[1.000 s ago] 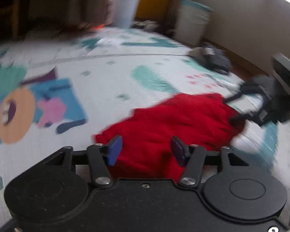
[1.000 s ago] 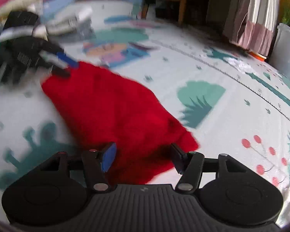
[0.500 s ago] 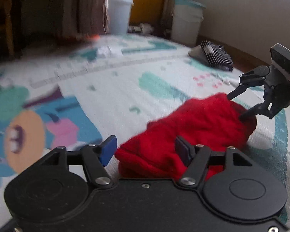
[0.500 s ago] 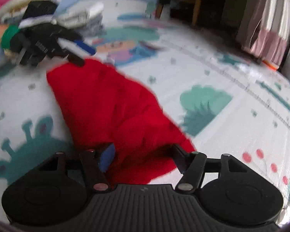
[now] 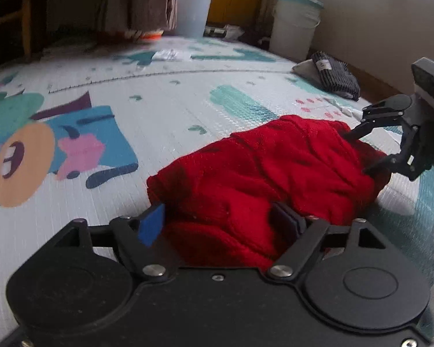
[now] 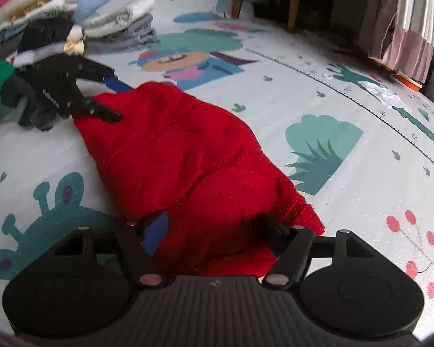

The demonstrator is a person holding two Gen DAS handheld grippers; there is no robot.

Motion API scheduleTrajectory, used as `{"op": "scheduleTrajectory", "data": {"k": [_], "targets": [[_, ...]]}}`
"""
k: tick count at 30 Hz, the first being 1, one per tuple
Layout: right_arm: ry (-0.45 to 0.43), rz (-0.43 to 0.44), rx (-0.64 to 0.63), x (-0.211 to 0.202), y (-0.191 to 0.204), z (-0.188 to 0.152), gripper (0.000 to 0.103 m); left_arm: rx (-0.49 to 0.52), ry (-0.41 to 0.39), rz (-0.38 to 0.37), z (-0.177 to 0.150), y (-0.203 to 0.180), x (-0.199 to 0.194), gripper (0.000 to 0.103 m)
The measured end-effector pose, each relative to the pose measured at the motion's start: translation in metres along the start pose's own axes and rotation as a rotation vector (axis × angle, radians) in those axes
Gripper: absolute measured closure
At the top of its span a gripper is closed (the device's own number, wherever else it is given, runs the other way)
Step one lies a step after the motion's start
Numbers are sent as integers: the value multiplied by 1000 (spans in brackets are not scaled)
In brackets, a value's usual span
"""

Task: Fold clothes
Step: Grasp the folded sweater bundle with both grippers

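Red knit garment (image 5: pixel 263 173) lies bunched in a long lump on the printed play mat (image 5: pixel 165 121), on the floor. Its long axis runs from one hand-held gripper to the other: in the left wrist view it goes from the near bottom edge up and to the right; in the right wrist view (image 6: pixel 173 156) from near bottom up and to the left. The ribbed hem end (image 6: pixel 303 211) points toward the right side of the right wrist view, next to the right hand-held gripper.

Left hand-held gripper (image 5: pixel 220 222): jaws wide apart and have just been opening; the near end of the garment sits between the fingers, blue pad (image 5: pixel 152 227) just off the cloth on the left side, dark pad (image 5: pixel 286 222) against the cloth, no pinch visible. Seen from the right wrist view (image 6: pixel 112 98), it sits at the far end of the garment, held by a black-gloved hand (image 6: pixel 40 98) with a green cuff, its fingers spread over the cloth edge.

Right hand-held gripper (image 6: pixel 214 228): jaws also apart and have just been opening, the other end of the garment bulging up between the 2 fingers, not clamped. In the left wrist view (image 5: pixel 358 151) its fingers straddle the far right end of the garment.

Folded clothes stack (image 6: pixel 115 26) sits beyond the left hand-held gripper. Dark striped folded item (image 5: pixel 332 75) lies near the wall, well apart from the garment.
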State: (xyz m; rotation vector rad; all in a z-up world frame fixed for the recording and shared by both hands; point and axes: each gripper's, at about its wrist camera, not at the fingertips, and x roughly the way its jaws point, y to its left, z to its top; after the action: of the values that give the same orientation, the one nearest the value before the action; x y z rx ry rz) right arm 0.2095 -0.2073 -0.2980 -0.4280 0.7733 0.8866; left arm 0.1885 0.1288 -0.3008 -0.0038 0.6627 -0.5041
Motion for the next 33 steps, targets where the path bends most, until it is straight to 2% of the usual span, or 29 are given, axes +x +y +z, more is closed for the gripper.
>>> {"op": "scheduleTrajectory", "data": {"k": [2,4,5,7,9,11,13,17,22,26,27,28,29,31,33], "targets": [[-4,-11,-2,-12,5,12,35,-47,-36,8,6,-1,-15,24],[-64,-40,46,-30,8,19,31,-179,-84,23,6,9,-30,23],[-76,-67,115,-34,7,20,30,-258,-87,35,4,15,-35,23],[-92,-136,302,-38,3,17,23,-425,-81,23,-5,27,-39,23],[-95,-193,553,-38,-7,4,23,-575,-73,-5,-16,35,-40,23],[-98,-215,782,-33,-16,-13,23,-660,-71,-31,-22,37,-39,22],[-126,-186,915,-26,-18,-28,23,-700,-57,-52,-22,35,-33,22],[-126,-130,1018,-4,-11,-47,25,-716,-9,-70,-18,26,-14,21],[-184,-149,1010,4,-2,-51,21,-700,-11,-51,-12,14,4,18],[-185,-162,1016,13,-2,-42,23,-633,11,-26,-2,-1,15,19],[-180,-164,1009,14,-3,-39,27,-623,12,-17,-2,-2,17,22],[-182,-160,1009,15,-5,-39,38,-625,11,-19,-3,-1,19,38],[-193,-137,1034,14,-8,-41,46,-645,18,-39,-5,3,21,60],[-219,-86,1100,10,-14,-49,58,-718,24,-88,-10,16,21,63],[-233,-19,1092,6,-12,-47,64,-742,28,-117,-10,22,5,65]]}}
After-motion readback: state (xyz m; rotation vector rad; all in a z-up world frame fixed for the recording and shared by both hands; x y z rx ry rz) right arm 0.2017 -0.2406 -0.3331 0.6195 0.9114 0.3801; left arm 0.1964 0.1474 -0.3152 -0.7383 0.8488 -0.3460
